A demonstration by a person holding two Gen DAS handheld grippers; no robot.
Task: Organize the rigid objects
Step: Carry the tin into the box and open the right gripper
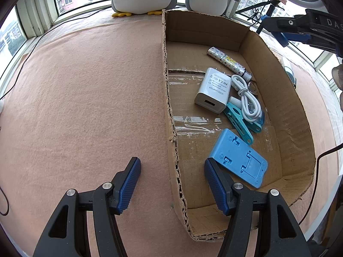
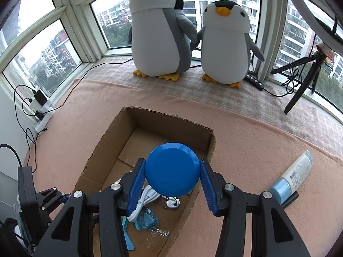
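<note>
Left gripper (image 1: 172,184) with jaws spread wide and empty, straddling the ragged left wall of the cardboard box (image 1: 169,98); one finger lies over bare pink cloth (image 1: 85,96), the other over the box interior beside the blue phone stand (image 1: 239,157). Box contents gather toward the right wall: white charger (image 1: 213,90), coiled white cable (image 1: 246,98), teal clip (image 1: 240,124), patterned tube (image 1: 228,63); the taped floor along the left wall is bare. Right gripper (image 2: 173,181) clamped on a round blue lid-like disc (image 2: 173,169), held above the open box, over the cable and a small metal ring (image 2: 171,203). Outside the right wall, on the cloth, a white and blue lotion tube (image 2: 293,175) lies apart from the box. Two plush penguins (image 2: 158,32) stand along the window ledge beyond the far wall.
</note>
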